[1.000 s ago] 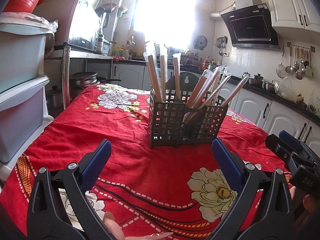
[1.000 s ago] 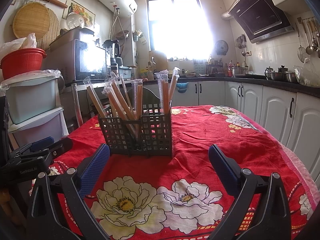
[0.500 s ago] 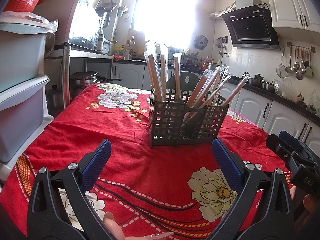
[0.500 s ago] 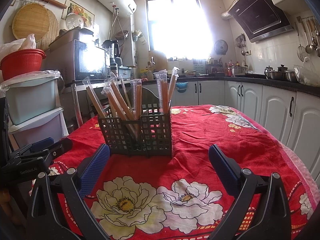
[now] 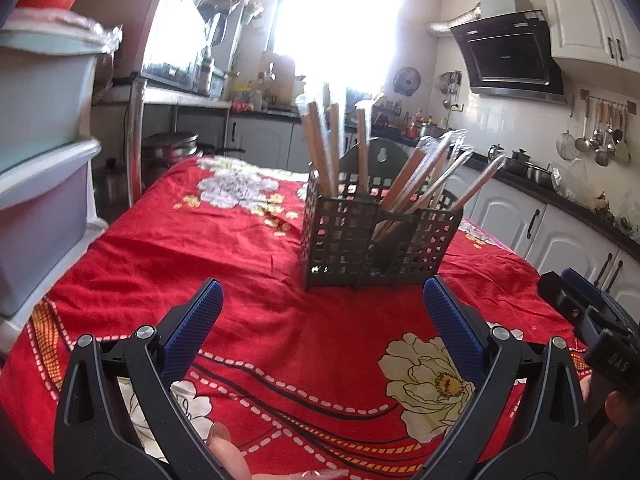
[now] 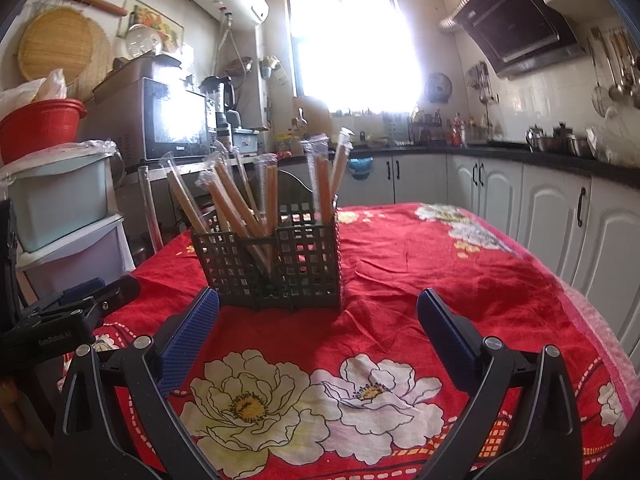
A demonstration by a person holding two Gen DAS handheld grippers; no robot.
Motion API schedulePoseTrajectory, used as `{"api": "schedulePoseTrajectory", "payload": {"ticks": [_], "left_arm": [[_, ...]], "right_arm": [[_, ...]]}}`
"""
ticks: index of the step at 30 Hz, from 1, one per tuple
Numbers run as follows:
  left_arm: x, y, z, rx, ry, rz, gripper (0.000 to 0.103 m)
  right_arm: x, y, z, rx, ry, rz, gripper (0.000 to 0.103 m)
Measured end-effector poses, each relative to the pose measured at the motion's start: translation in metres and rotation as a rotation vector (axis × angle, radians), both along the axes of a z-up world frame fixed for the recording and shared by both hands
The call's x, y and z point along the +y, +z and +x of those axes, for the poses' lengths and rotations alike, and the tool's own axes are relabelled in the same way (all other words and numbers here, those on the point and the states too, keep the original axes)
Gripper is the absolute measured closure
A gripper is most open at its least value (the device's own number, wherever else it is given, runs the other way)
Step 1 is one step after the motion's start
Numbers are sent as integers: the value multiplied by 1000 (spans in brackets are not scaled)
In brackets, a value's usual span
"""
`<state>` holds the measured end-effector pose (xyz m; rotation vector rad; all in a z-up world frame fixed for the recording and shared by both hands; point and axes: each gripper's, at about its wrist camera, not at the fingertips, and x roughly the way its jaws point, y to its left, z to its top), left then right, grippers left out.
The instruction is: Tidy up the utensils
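Chopsticks upright in caddy on red tablecloth

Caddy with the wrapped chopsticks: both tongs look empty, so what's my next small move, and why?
Probably ease the right tongs forward toward the caddy. Both it and the left tongs are open, empty and short of it, and the chopsticks lean unevenly across the compartments, so one likely needs gripping first.
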<state>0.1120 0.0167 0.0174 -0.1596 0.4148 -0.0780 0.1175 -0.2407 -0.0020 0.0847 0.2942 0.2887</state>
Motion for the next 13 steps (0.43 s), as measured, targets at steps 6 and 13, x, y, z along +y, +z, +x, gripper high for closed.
{"api": "schedulePoseTrajectory", "payload": {"ticks": [6,13], "left_arm": [[48,17,33,185,115,60,10],[137,-23,119,415,328,92,10]], "right_arm": [[-34,11,34,105,-99,-43,6],[-103,-28,150,469,-320,-203,6]]}}
